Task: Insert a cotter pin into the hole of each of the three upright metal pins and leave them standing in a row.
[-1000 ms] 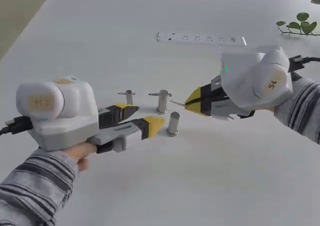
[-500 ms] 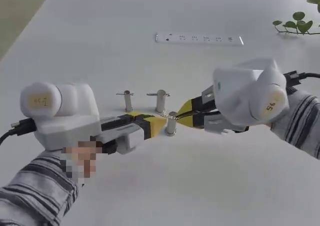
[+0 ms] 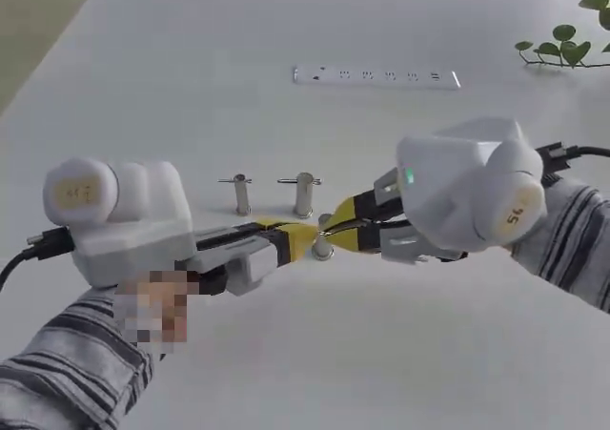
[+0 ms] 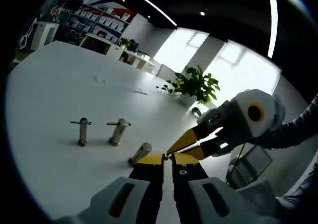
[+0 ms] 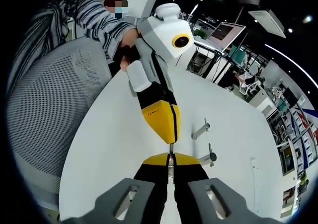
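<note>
Three upright metal pins stand on the white table. The left pin [image 3: 242,194] and the middle pin [image 3: 303,194] each carry a cotter pin through the top. The third pin [image 3: 323,245] stands nearer, partly hidden behind the gripper tips, and rises just left of the left jaws [image 4: 141,153]. My right gripper [image 3: 334,230] is shut on a loose cotter pin [image 5: 171,150]. My left gripper [image 3: 307,238] has its jaws together, tip to tip with the right gripper [image 4: 173,150]. The cotter pin's far end sits at the seam of the left gripper [image 5: 171,140].
A white power strip [image 3: 376,75] lies at the far side of the table, and a green plant [image 3: 562,47] is at the far right. A grey mesh chair [image 5: 49,114] stands beside the near table edge. Striped sleeves frame both sides.
The left jaws, open one second ago, have shut. The right gripper has carried its cotter pin left and down until its tips meet the left gripper's tips at the third pin.
</note>
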`<act>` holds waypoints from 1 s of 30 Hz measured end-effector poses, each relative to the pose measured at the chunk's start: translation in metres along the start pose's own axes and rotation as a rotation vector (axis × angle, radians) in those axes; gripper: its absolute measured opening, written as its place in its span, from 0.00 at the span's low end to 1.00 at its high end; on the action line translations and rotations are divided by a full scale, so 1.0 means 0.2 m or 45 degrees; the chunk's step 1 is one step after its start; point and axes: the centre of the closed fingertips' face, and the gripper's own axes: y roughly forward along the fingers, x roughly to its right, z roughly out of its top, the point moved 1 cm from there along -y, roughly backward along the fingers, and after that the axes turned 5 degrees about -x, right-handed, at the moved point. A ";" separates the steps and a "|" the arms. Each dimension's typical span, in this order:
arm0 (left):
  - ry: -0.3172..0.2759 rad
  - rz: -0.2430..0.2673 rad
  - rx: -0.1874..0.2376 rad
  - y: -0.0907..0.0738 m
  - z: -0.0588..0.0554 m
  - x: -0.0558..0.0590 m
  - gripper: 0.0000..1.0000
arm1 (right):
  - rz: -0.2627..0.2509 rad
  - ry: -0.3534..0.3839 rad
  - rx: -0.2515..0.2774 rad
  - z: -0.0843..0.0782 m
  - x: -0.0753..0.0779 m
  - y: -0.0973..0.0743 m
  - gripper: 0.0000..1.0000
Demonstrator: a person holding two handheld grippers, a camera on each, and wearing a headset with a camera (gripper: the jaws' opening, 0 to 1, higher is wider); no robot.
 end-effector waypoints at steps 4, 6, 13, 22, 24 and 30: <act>-0.011 0.001 0.000 0.00 0.00 0.00 0.00 | -0.002 -0.006 0.002 0.01 0.00 0.00 0.00; -0.019 0.000 -0.003 0.00 0.00 0.00 0.00 | -0.003 -0.003 0.003 0.01 0.00 0.00 0.00; 0.052 -0.014 -0.008 0.00 -0.01 0.01 0.00 | -0.001 0.018 0.005 0.02 0.00 0.00 0.00; 0.169 -0.036 -0.027 -0.01 -0.02 0.03 0.00 | 0.046 0.204 0.048 0.01 -0.01 0.00 0.02; 0.231 -0.039 -0.044 -0.02 -0.03 0.03 0.00 | 0.061 0.270 0.072 0.01 -0.01 -0.01 0.04; 0.398 -0.065 -0.085 -0.05 -0.07 0.04 0.00 | 0.173 0.493 0.146 -0.01 -0.04 -0.01 0.05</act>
